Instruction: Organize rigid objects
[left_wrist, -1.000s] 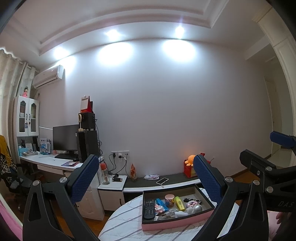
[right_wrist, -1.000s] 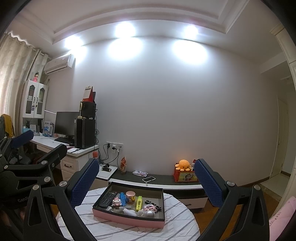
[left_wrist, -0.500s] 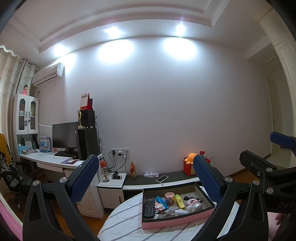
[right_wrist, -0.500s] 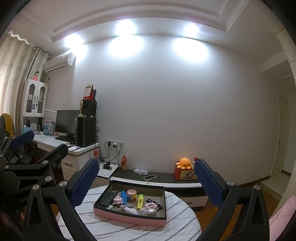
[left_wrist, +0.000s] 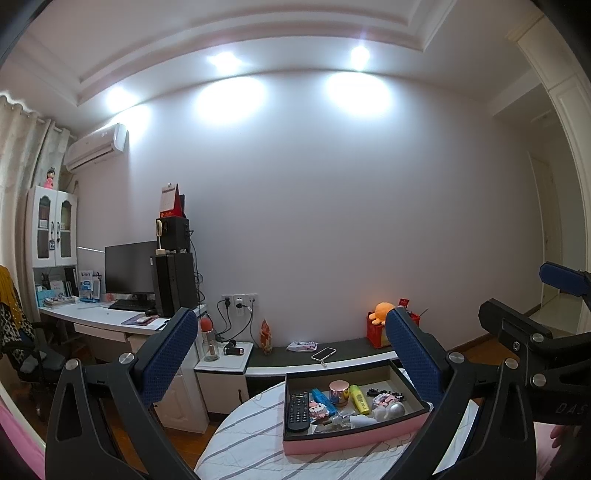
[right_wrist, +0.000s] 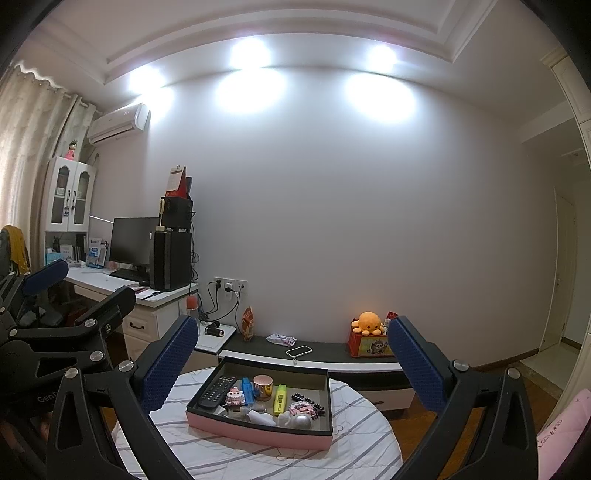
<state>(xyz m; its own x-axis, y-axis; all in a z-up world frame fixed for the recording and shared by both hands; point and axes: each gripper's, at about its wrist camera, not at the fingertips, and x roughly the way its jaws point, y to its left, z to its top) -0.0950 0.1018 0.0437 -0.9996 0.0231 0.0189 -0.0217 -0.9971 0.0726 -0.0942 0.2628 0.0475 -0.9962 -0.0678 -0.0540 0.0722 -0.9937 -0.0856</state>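
Note:
A pink tray (left_wrist: 354, 445) (right_wrist: 258, 434) with a dark inside sits on a round table with a striped cloth (left_wrist: 251, 435) (right_wrist: 362, 443). In it lie a black remote (left_wrist: 297, 406) (right_wrist: 217, 391), a copper cup (left_wrist: 339, 392) (right_wrist: 263, 387), a yellow highlighter (left_wrist: 359, 398) (right_wrist: 279, 400), a blue item (right_wrist: 246, 389), a pink block figure (right_wrist: 235, 397) and a silver-white bulb shape (right_wrist: 301, 421). My left gripper (left_wrist: 291, 350) (right_wrist: 81, 288) is open and empty, held short of the tray. My right gripper (right_wrist: 291, 360) (left_wrist: 532, 295) is open and empty beside it.
A desk (left_wrist: 110, 317) with a monitor (left_wrist: 129, 271) and black speakers stands at the left. A low bench (right_wrist: 325, 354) behind the table holds a phone (right_wrist: 298, 350) and an orange plush (right_wrist: 367, 322) on a red box. An office chair (left_wrist: 33, 354) is far left.
Both views have drifted slightly, so the tray sits a little higher in each. Both grippers stay open and empty.

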